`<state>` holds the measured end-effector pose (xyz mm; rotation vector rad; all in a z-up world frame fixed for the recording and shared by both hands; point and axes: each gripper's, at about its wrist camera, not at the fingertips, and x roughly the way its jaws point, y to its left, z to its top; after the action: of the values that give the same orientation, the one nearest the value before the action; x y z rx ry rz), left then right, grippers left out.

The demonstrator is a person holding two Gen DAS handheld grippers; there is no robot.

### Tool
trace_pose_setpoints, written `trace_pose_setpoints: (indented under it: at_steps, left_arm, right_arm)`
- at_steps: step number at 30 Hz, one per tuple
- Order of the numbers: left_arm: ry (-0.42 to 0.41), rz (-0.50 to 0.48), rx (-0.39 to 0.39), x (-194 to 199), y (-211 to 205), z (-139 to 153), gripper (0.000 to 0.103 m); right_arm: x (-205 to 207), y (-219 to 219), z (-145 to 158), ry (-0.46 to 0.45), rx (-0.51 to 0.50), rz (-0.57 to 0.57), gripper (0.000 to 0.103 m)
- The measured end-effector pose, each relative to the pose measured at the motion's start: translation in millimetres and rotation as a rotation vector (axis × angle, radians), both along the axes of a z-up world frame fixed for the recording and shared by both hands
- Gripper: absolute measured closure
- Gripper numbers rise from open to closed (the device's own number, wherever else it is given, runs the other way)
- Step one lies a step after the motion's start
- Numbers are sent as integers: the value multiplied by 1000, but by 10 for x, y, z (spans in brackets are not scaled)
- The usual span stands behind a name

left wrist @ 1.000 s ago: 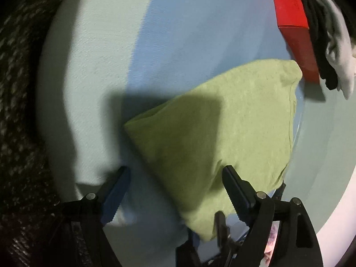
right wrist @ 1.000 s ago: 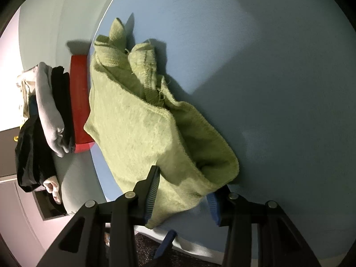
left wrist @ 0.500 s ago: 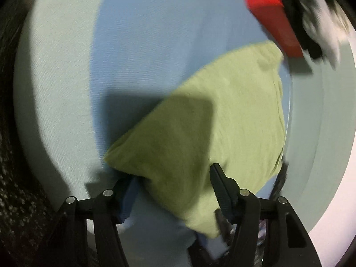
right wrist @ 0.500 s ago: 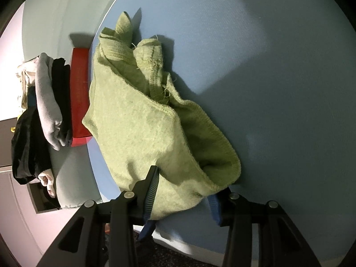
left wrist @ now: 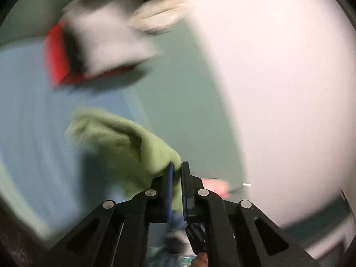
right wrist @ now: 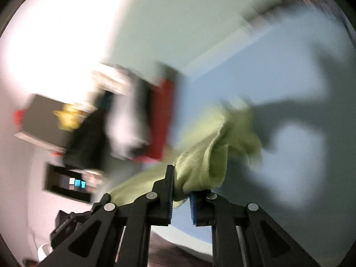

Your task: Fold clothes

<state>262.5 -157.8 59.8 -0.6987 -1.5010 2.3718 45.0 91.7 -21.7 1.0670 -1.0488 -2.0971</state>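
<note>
The folded green garment [left wrist: 124, 140] hangs lifted above the blue surface [left wrist: 26, 111]. My left gripper [left wrist: 176, 173] is shut on one end of it. In the right wrist view my right gripper [right wrist: 180, 184] is shut on the other end of the green garment [right wrist: 207, 162], which bunches up between the jaws. Both views are blurred by motion.
A stack of folded clothes [left wrist: 106, 42] in white, black and red [left wrist: 55, 64] lies beyond the garment; it also shows in the right wrist view [right wrist: 133, 122]. A pale wall [left wrist: 278, 89] fills the right of the left wrist view. A dark shelf [right wrist: 66, 184] is at the left.
Both grippers closed on the green garment and lifted it off the blue surface. Both cameras swung up toward the clothes stack and the wall.
</note>
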Motion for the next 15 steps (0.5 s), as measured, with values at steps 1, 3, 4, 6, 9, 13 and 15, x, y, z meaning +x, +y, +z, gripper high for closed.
trace_pose_setpoints:
  at_steps: [1, 3, 4, 6, 9, 13, 15]
  left_arm:
    - [55, -4, -5, 44, -31, 198, 98]
    - [138, 16, -32, 105, -98, 518, 97]
    - [153, 28, -34, -81, -70, 590, 97]
    - [113, 34, -13, -314, -162, 526, 99]
    - [1, -9, 40, -447, -174, 150, 101]
    - [-142, -11, 85, -476, -153, -375, 100]
    - [-226, 7, 181, -327, -113, -667, 90]
  right_arm:
    - [50, 53, 274, 72, -22, -1, 91]
    - [154, 161, 763, 202, -60, 3, 91]
    - [159, 127, 884, 234, -64, 5, 91]
    - [132, 1, 968, 258, -51, 3, 91]
    - [91, 68, 913, 207, -6, 24, 90]
    - [46, 110, 712, 116, 53, 26, 90]
    - [70, 212, 669, 122, 81, -2, 90]
